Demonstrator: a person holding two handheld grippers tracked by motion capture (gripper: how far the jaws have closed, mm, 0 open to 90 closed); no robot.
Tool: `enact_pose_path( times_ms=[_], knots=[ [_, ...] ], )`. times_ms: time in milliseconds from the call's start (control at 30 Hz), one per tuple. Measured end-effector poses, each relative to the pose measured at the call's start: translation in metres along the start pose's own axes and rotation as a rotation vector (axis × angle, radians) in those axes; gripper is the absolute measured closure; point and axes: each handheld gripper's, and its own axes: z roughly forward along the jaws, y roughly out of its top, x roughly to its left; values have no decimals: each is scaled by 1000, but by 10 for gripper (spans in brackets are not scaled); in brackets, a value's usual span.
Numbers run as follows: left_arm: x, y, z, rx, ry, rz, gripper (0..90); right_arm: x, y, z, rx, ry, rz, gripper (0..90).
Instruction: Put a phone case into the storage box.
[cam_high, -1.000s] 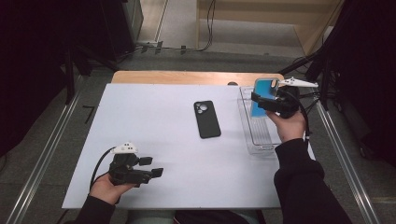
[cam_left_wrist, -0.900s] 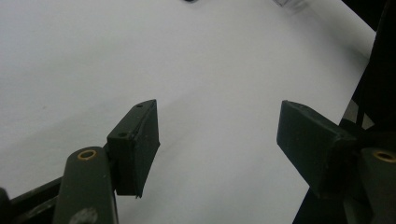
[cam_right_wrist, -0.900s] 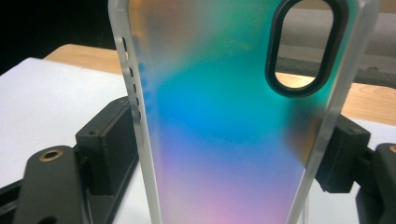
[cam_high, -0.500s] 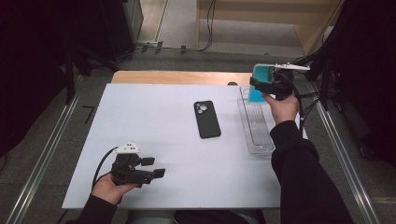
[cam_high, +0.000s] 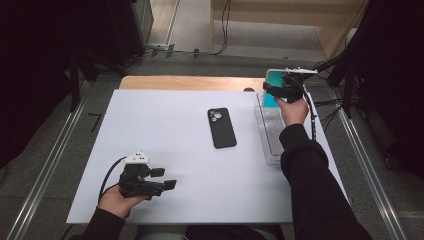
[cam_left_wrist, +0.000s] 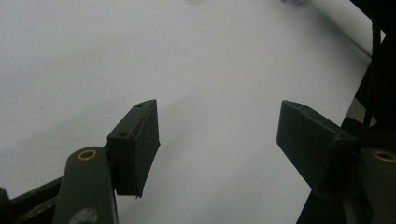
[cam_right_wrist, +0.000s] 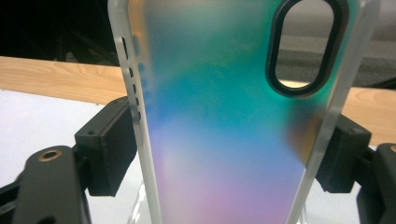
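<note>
A black phone (cam_high: 221, 127) lies face down near the middle of the white table (cam_high: 165, 125). My right gripper (cam_high: 274, 89) is raised over the table's far right corner, shut on a translucent phone case (cam_right_wrist: 224, 116) tinted teal to pink, with an oval camera cutout (cam_right_wrist: 301, 46). The case (cam_high: 274, 80) stands upright between the jaws, which press on its two long edges. My left gripper (cam_high: 167, 178) rests low near the table's front left, jaws wide open with bare table (cam_left_wrist: 210, 93) between the pads.
A clear plastic tray (cam_high: 270, 135) lies along the right side of the table, below the raised case. A wooden strip (cam_high: 190, 82) runs along the far edge. Cables and dark stands sit beyond the table.
My right gripper has lifted the phone case up and away from the clear tray toward the far right corner. The left gripper has barely moved.
</note>
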Motion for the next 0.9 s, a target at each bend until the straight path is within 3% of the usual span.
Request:
enact_pose_path(
  times_ms=[400, 467, 733, 900],
  knots=[
    [0, 1, 1, 2, 4, -1, 297, 2, -9, 25, 32, -12, 8, 174],
    [0, 0, 1, 1, 5, 0, 297, 2, -9, 27, 48, -10, -24, 171],
    [0, 1, 2, 2, -1, 0, 297, 2, -7, 29, 17, -22, -25, 154],
    [-1, 1, 2, 4, 0, 1, 297, -2, -8, 30, 28, -32, -20, 40]
  ],
)
